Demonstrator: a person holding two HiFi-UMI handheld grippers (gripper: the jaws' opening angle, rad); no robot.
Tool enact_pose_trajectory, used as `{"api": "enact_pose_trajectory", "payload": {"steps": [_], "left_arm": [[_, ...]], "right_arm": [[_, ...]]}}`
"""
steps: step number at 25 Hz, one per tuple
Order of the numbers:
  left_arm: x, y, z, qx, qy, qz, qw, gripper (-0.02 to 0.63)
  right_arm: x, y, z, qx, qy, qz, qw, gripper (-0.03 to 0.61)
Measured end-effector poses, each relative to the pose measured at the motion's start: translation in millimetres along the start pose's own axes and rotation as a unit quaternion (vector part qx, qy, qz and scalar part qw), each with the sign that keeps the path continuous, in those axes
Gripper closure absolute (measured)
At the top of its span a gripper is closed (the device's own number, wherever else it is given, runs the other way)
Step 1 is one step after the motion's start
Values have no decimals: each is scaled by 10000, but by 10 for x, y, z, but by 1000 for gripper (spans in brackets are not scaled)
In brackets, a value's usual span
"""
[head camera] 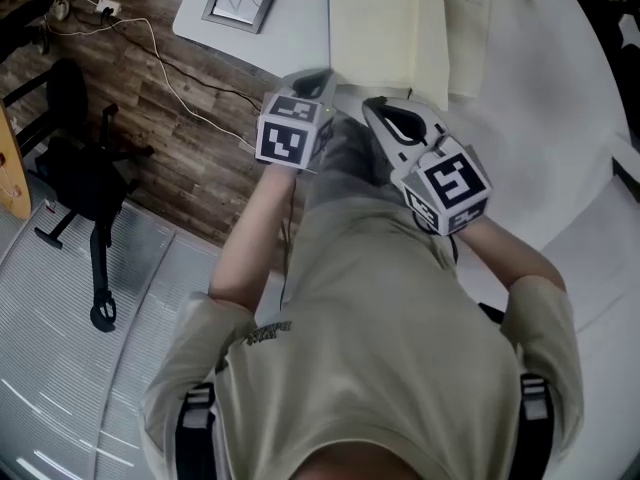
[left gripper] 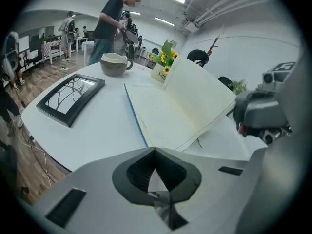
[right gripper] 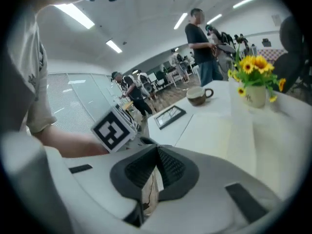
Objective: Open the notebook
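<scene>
The notebook point(head camera: 390, 33) lies open on the white table point(head camera: 540, 118), its cream pages bare. In the left gripper view the notebook point(left gripper: 170, 108) shows a blue cover edge on the left, and its right-hand leaves stand up at a tilt. My left gripper point(head camera: 316, 78) is shut and empty, held near the table's front edge, just short of the book. My right gripper point(head camera: 378, 106) is beside it, raised above the table, shut with nothing between its pads. In their own views, both the left gripper point(left gripper: 155, 151) and the right gripper point(right gripper: 157, 149) have their jaws closed together.
A black picture frame point(left gripper: 70, 97) lies left of the notebook. Behind the notebook stand a mug point(left gripper: 115, 64) and a pot of yellow flowers point(left gripper: 165, 62). An office chair point(head camera: 85, 183) and cables are on the wooden floor at the left. People stand in the room beyond.
</scene>
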State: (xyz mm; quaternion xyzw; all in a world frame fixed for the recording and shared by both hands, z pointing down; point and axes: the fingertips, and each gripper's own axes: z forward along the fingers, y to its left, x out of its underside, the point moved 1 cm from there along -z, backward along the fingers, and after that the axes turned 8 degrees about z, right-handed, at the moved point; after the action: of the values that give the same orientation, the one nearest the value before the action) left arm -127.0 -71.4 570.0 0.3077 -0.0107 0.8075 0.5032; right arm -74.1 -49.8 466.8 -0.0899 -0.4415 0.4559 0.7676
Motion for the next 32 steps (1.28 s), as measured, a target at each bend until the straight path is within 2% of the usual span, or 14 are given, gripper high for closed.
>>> {"api": "enact_pose_trajectory", "payload": {"steps": [5,10,19,24,29,32], "left_arm": [[-134,-29,-133,-17,-93,86,9999,612],[-437,-95,-345,-134,-419,310,9986,612],[-1181,-518,-841,-183,-1242,866,9883,612],[-1606,-785,-1125,-214,-1866,1232,9744,612],[-1866,-1024,-1407,-248,-2420,1502,9583,612],[-1996,-1174,-1572,-321,-2774,1695,9451,612]], "right_arm": [[-464,-258,-497,526,-910,1,9945,574],[-688,-578,-832,1138,-1308,-133,9848,574],[-1128,-550,-1491,1481,-1970,-322,9686,574],[-1278,-401,-1750,1497,-2279,-464,9610,574],[-1363,-219,-1949,1471,-2513,-539,9552,574],[-1374,-121,-2042,1440,-2621,-587,9524,574]]}}
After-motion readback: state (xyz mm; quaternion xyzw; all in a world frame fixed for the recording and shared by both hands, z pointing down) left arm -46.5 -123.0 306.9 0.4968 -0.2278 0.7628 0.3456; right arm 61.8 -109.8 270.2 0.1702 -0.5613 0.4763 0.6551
